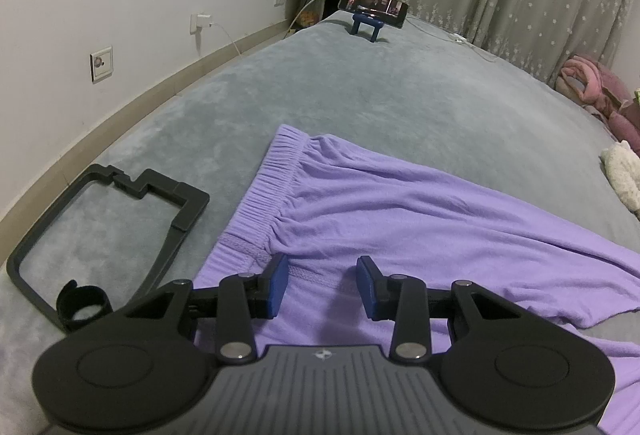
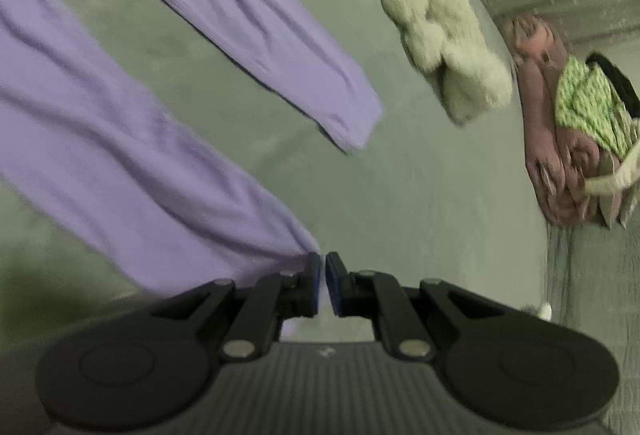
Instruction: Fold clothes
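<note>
Purple trousers lie spread on the grey bed, their elastic waistband towards the wall. My left gripper hovers just over the cloth near the waistband, open, blue pads apart and nothing pinched between them. In the blurred right wrist view the two legs of the purple trousers run diagonally. The near leg narrows to a point at my right gripper, which is shut on the hem of that leg. The far leg lies flat and free.
A black plastic frame lies on the bed left of the trousers. A phone on a blue stand sits at the far end. A cream fluffy item and a pile of pink and green clothes lie to the right.
</note>
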`<state>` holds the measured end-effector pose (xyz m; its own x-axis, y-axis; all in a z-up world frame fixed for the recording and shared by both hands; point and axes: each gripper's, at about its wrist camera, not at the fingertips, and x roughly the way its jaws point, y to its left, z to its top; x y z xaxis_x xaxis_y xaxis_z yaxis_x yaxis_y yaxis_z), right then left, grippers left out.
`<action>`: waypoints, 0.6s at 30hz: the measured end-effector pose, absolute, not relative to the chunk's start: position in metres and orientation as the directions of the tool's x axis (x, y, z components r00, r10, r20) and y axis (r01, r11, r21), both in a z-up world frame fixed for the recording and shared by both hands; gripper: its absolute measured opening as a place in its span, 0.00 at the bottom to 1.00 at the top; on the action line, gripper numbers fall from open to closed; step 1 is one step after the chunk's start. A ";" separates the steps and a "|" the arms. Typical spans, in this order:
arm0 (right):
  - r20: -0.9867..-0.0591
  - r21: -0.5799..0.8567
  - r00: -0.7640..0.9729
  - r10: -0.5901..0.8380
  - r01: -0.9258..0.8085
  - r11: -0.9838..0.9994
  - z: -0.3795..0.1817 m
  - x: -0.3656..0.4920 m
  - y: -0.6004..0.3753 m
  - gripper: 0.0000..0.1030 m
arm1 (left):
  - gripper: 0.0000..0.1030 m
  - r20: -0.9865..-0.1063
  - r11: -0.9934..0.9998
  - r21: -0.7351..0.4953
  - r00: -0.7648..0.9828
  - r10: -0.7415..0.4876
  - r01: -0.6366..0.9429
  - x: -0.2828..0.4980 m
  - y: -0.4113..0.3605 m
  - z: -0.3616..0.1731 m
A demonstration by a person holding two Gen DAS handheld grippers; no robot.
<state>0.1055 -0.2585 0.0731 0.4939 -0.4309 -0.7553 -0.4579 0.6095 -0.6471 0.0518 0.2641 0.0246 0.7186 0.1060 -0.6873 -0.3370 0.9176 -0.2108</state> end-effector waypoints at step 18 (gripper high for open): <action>-0.904 -0.353 0.414 -0.103 -0.591 0.725 0.075 0.130 -0.235 0.48 | 0.35 -0.687 0.916 -0.215 0.719 0.104 -0.338 0.052 0.265 0.025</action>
<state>0.1298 -0.2353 0.0745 0.4141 -0.1032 -0.9044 -0.5911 0.7251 -0.3534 0.0524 0.2646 0.0248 0.7192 0.1040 -0.6870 -0.3380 0.9162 -0.2151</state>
